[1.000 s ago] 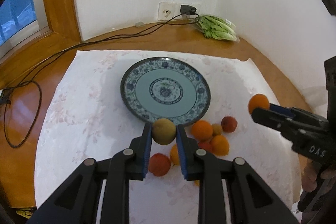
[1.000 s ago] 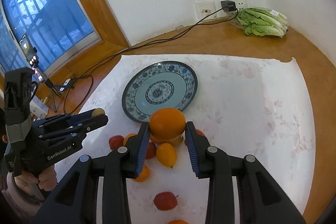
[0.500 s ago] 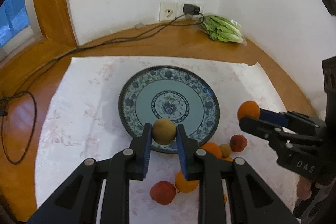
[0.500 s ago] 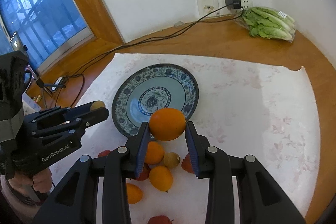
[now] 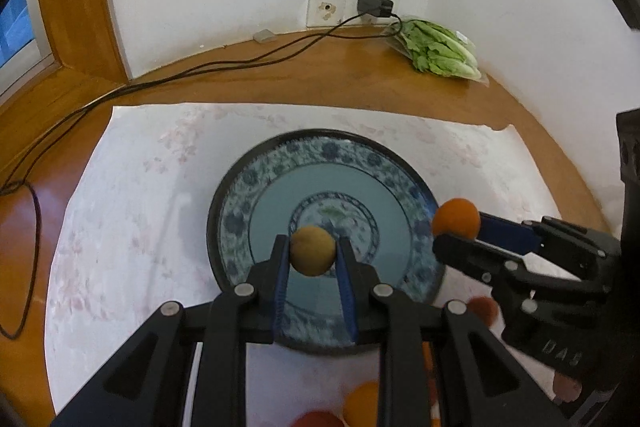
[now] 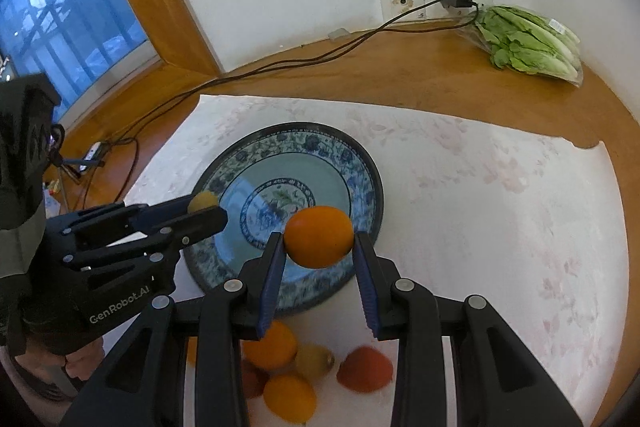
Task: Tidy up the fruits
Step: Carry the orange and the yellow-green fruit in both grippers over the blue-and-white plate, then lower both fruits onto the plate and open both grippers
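My left gripper (image 5: 313, 254) is shut on a small yellow-brown fruit (image 5: 312, 250) and holds it above the near half of the blue patterned plate (image 5: 256, 183). My right gripper (image 6: 319, 246) is shut on an orange (image 6: 319, 242) and holds it above the plate's (image 6: 352, 163) near right rim. The right gripper with its orange (image 5: 456, 218) shows at the right of the left wrist view. The left gripper with its fruit (image 6: 203, 202) shows at the left of the right wrist view. Several loose oranges (image 6: 270, 343) and red fruits (image 6: 364, 369) lie on the cloth below the grippers.
The plate stands on a white flowered cloth (image 5: 132, 211) over a wooden table (image 5: 280, 67). A bag of lettuce (image 6: 528, 43) lies at the back right by the wall. A black cable (image 5: 168, 77) runs from the wall socket (image 5: 326, 7) across the table's left side.
Both grippers have moved forward with their fruits, from above the fruit pile to above the plate. The plate now looks nearer and larger in both views.
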{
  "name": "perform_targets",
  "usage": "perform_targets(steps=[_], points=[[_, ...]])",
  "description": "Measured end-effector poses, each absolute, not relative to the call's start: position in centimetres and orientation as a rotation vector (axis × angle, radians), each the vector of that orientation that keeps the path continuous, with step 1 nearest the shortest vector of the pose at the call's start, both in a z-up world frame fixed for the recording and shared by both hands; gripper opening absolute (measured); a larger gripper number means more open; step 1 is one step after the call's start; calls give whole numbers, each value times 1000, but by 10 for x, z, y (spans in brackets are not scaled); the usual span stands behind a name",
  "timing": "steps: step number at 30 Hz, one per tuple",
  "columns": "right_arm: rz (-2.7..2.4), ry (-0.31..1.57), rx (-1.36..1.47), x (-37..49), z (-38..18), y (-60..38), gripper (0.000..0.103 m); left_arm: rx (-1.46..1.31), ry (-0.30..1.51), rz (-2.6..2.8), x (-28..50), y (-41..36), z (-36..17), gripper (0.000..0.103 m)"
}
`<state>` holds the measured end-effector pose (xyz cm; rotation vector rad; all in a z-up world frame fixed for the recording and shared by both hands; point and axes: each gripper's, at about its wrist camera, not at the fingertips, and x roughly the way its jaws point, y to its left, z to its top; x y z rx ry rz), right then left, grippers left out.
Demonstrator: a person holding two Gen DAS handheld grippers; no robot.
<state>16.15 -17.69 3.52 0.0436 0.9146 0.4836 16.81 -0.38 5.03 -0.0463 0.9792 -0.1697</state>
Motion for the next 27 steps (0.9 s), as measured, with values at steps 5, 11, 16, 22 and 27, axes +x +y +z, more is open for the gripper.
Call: perform_targets(steps=[5, 11, 16, 22, 27], points=[[459, 923, 1, 178, 26, -166, 36, -20, 986, -140, 183, -2, 43, 24], [447, 953, -1, 186, 16, -164, 36, -39, 1021, -143, 191, -1, 31, 24], [444, 953, -5, 187, 15, -164, 36, -25, 1033, -148, 193, -5, 26, 24], [451, 958, 10, 185, 15, -165, 36, -15, 1018, -156, 191, -7, 29, 28], [458, 948, 37, 180, 20, -171, 45, -7, 978, -154, 182, -6, 40, 49]])
